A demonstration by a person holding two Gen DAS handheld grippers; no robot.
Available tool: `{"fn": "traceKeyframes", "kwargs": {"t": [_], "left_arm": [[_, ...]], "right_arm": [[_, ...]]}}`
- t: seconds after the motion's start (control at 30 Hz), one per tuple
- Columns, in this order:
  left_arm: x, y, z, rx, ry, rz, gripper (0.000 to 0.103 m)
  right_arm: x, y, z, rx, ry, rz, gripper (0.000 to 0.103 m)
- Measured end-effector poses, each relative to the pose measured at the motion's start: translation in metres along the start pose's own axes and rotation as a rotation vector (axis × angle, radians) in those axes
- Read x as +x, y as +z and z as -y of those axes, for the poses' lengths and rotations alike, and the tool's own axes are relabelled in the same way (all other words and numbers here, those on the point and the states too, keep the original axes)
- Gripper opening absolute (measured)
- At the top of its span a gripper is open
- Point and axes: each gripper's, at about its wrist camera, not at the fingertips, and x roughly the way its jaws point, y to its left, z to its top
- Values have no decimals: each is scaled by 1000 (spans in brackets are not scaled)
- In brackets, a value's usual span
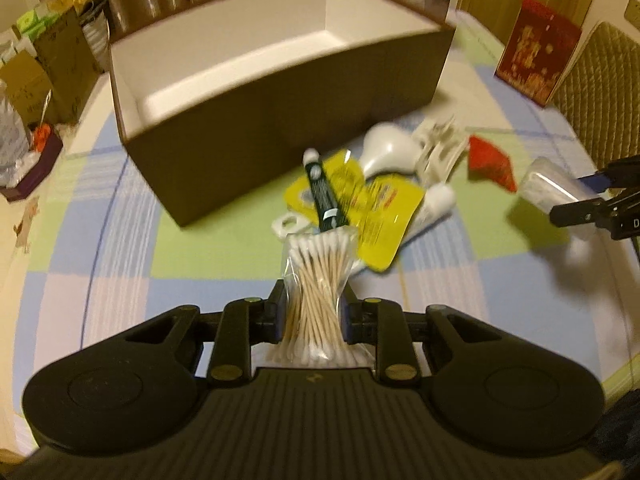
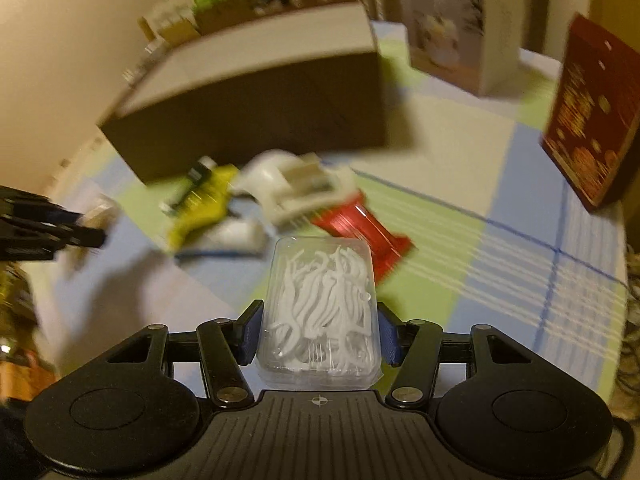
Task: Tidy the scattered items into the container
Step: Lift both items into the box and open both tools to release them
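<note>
- The left gripper [image 1: 314,312] is seen clamped on a clear bag of cotton swabs [image 1: 318,280]; the bag is pinched at its middle between the 2 pads, and the swab tips fan out above and below the grip.
- The right gripper [image 2: 318,332] is seen clamped on a clear plastic case of white floss picks [image 2: 320,304], held by its 2 long sides between the blue pads.
- Both held items are carried clear of the checked tablecloth [image 1: 120,240].
- Just beyond the swabs, a pile of loose items is noted on the cloth: a dark tube [image 1: 322,192] lying across yellow sachets [image 1: 384,208], a white tube [image 1: 436,204], a white scoop-shaped item [image 1: 384,148] and a white hair claw [image 1: 440,148].
- A red packet [image 1: 490,162] lies beside the pile, apart from it.
- Behind the pile stands the container, a dark open box [image 1: 280,120] with a white interior; nothing is visible inside it.
- A red printed box [image 1: 536,52] stands well apart at the far right.
</note>
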Motion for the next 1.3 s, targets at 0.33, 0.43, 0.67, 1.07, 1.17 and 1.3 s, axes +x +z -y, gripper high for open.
{"fn": "traceKeyframes", "kwargs": {"t": [0.33,0.43,0.67,1.07,1.17,1.3], "left_arm": [[-30,52,-3,65,-38,153,21],[-30,72,-10,91,-35,188,21],[-17,121,-34,136,-24,239,21],[57,198,-96,112,-57,167,21],[81,208,-105,110,-50,131,21],[114,219,-115,88,-42,68,21]], "right_arm": [[-11,70,-31,-99,123,134,59],[-10,97,-39,-154,104,179,59],[15,161,-54,-255,61,233,59],[114,239,-49,-328,11,154,59],[143,252,-46,-351,-5,107,59],[177,263,-42,-376,-29,43,59]]}}
